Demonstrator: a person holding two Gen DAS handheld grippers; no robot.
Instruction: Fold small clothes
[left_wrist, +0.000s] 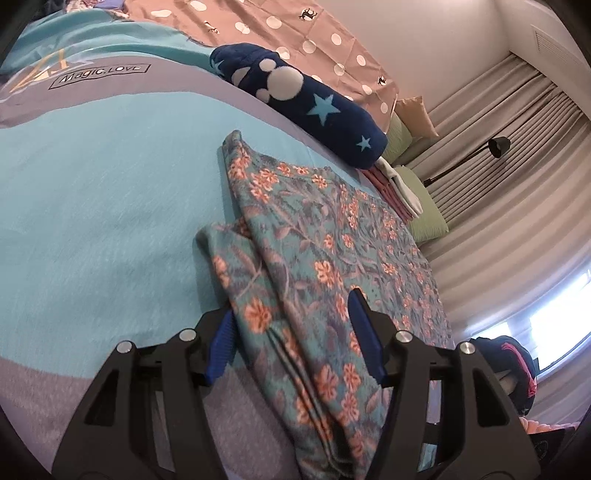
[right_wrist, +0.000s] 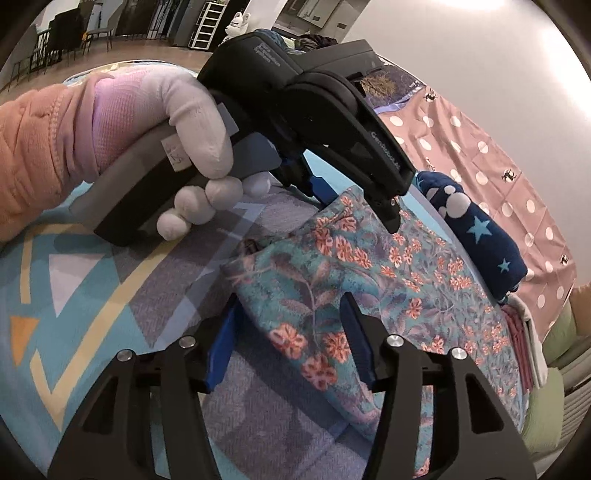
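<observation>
While both grippers gape over the once-folded floral garment at frame centre, further folds remain.

The right tool stood with its jaws apart over a fold of the floral garment, pads clear of the cloth. A gloved hand held the left tool at the garment's far edge. A folded navy star-print piece lay beside it on the bed.
</observation>
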